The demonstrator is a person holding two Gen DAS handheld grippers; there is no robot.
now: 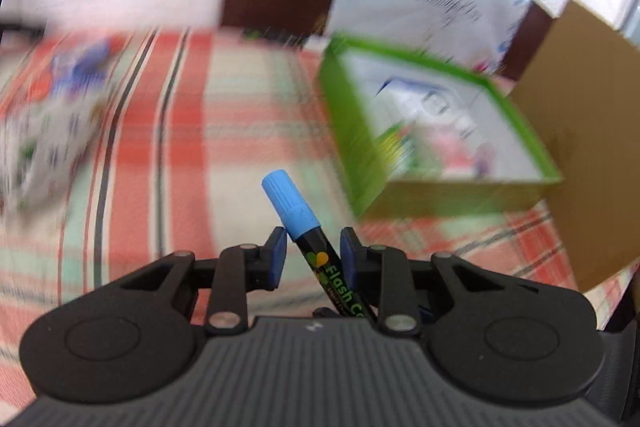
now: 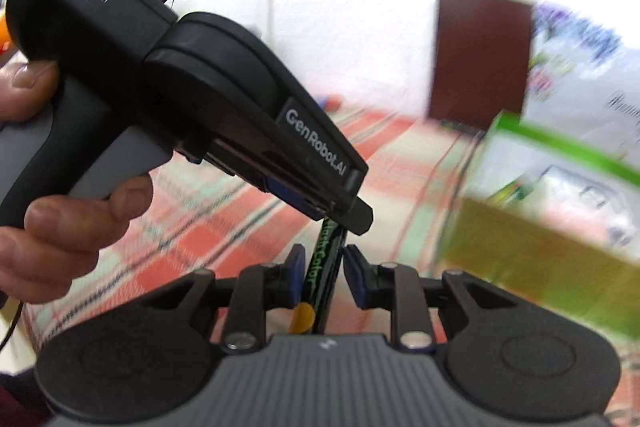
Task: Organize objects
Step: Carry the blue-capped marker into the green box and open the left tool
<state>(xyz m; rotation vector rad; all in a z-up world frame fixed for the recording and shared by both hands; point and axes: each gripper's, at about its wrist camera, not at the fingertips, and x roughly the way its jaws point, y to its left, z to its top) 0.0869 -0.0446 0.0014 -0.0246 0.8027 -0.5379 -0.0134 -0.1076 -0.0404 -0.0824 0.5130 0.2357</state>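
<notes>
Left hand-held gripper clamped on blue-capped marker; right hand-held gripper clamped on black marker. Both above checked cloth, near green box.

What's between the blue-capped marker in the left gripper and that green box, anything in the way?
Nothing visible. The blue-capped marker sits in the left gripper, and only bare plaid tablecloth lies between it and the open green box. The picture is motion-blurred, so small items could be missed.
</notes>
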